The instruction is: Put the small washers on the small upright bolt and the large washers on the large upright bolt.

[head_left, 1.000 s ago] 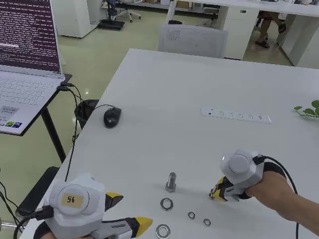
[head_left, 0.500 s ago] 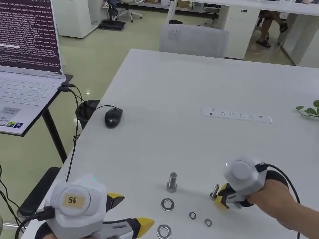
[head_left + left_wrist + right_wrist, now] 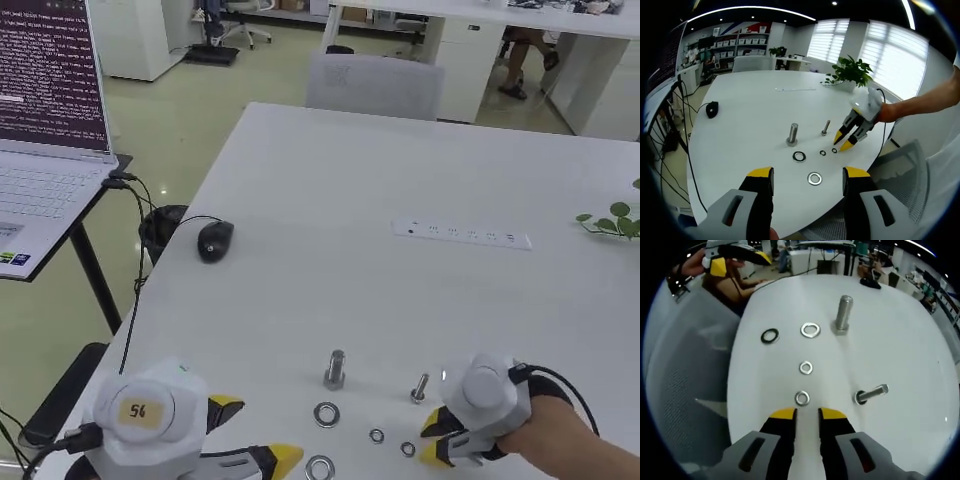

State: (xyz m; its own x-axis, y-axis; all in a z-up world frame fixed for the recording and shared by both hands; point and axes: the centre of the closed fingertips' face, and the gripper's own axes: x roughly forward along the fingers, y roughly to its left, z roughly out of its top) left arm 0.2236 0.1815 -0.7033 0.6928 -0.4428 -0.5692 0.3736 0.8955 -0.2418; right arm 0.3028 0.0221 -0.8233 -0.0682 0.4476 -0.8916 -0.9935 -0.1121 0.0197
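Observation:
The large bolt (image 3: pixel 335 370) stands head-down on the white table, and the small bolt (image 3: pixel 420 388) stands upright to its right. Two large washers (image 3: pixel 326 413) (image 3: pixel 320 467) and two small washers (image 3: pixel 376 436) (image 3: pixel 408 449) lie flat in front of them. My right gripper (image 3: pixel 430 440) is just below the small bolt, jaws slightly apart and holding nothing. In its own view the right gripper (image 3: pixel 808 414) points at the nearest small washer (image 3: pixel 802 398). My left gripper (image 3: pixel 258 430) is wide open at the table's near edge. Ahead of it in its own view lies a large washer (image 3: pixel 815 178).
A white power strip (image 3: pixel 462 236) lies mid-table and a black mouse (image 3: pixel 214 241) sits near the left edge. A laptop (image 3: pixel 45 150) stands on a side stand at left. Plant leaves (image 3: pixel 612 220) show at the right edge, and a grey chair (image 3: pixel 374 85) stands at the far side.
The right gripper, which held the small bolt, has let it go standing upright and pulled back toward me. The left gripper has stayed put. The head camera shifted a little.

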